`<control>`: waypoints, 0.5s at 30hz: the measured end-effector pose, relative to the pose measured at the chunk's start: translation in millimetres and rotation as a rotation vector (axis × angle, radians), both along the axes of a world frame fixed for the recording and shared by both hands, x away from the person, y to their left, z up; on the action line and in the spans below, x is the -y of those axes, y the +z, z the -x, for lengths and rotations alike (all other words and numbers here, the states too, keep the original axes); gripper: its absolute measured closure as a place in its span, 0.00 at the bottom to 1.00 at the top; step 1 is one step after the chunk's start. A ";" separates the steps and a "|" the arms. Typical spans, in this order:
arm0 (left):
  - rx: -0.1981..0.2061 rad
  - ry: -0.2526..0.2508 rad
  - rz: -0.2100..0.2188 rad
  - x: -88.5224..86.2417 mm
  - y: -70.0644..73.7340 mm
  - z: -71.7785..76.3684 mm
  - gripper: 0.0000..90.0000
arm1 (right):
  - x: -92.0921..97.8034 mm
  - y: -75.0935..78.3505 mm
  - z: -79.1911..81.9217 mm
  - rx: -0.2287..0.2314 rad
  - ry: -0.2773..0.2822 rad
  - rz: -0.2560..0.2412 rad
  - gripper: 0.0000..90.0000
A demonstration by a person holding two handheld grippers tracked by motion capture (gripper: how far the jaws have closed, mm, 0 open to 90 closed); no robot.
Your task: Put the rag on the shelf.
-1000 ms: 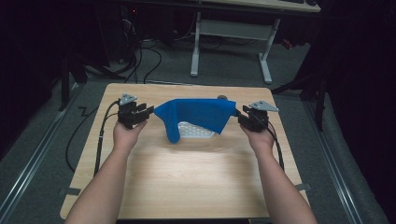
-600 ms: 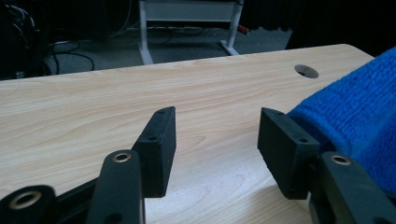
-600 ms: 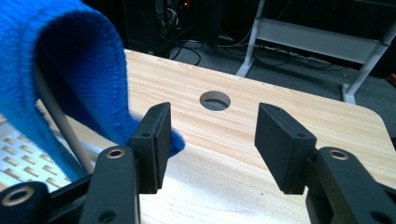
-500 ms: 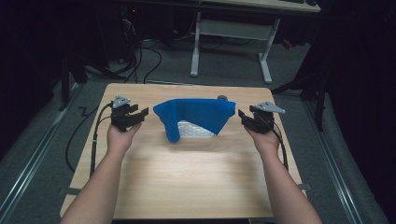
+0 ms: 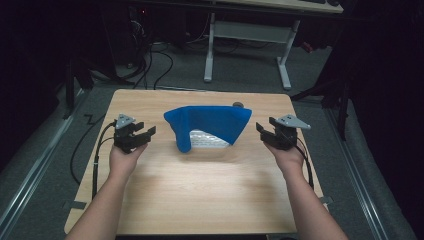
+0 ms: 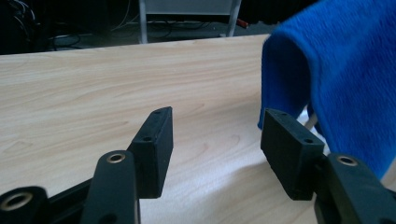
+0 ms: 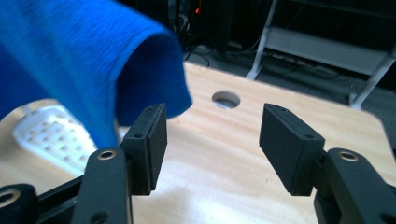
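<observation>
A blue cloth (image 5: 207,123) is draped over a white rack-like object (image 5: 206,138) at the middle back of the wooden table (image 5: 200,195). Its left end hangs down to the tabletop. My left gripper (image 5: 145,133) stands open to the left of the cloth, apart from it, with nothing between its fingers. My right gripper (image 5: 261,129) is open too, just right of the cloth's right end. In the left gripper view the cloth (image 6: 341,70) hangs past the right jaw. In the right gripper view the cloth (image 7: 88,56) sits above the white rack (image 7: 51,135), left of the jaws.
A round cable hole (image 7: 225,99) lies in the tabletop behind the cloth. A white desk frame (image 5: 247,40) and cables (image 5: 155,60) stand on the floor beyond the table's far edge. Bare wood stretches across the near half of the table.
Both grippers have let go of the cloth's ends and drawn outward, left one to the left, right one to the right. The cloth now rests draped on its own.
</observation>
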State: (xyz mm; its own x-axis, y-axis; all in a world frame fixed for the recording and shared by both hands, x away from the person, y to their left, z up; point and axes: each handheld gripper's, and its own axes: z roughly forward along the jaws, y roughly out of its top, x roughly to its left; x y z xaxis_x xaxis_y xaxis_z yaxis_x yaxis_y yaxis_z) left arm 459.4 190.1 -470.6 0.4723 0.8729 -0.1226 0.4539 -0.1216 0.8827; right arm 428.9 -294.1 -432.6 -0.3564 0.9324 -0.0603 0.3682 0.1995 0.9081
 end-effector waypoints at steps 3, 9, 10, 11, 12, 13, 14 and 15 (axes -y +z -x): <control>-0.001 -0.006 0.002 -0.9 -2.9 7.7 0.48 | -1.1 0.0 4.9 -0.024 0.017 0.008 0.45; -0.004 -0.027 0.002 -2.4 -12.1 30.6 0.46 | -9.6 -1.6 29.8 -0.014 0.066 0.034 0.41; -0.011 -0.037 -0.001 -1.9 -16.2 39.4 0.46 | -10.9 -2.8 34.8 0.006 0.079 0.031 0.41; -0.015 -0.043 0.004 -1.5 -18.0 43.8 0.45 | -12.3 -3.8 40.6 0.022 0.081 0.029 0.41; -0.018 -0.051 0.009 -1.2 -19.6 48.5 0.45 | -13.8 -4.7 45.5 0.023 0.088 0.033 0.40; -0.018 -0.051 0.009 -1.2 -19.6 48.5 0.45 | -13.8 -4.7 45.5 0.023 0.088 0.033 0.40; -0.021 -0.058 0.015 -0.4 -21.3 54.5 0.45 | -15.2 -6.1 50.4 0.027 0.097 0.039 0.39; -0.026 -0.070 0.016 2.0 -24.1 63.0 0.44 | -19.5 -9.2 60.5 0.007 0.110 0.049 0.36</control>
State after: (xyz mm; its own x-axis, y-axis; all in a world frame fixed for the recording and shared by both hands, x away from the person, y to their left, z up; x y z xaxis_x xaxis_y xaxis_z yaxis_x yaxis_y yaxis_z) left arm 396.4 188.1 -494.7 0.5286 0.8356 -0.1492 0.4675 -0.1398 0.8729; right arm 368.4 -274.6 -441.8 -0.4559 0.8835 -0.1078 0.3356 0.2828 0.8985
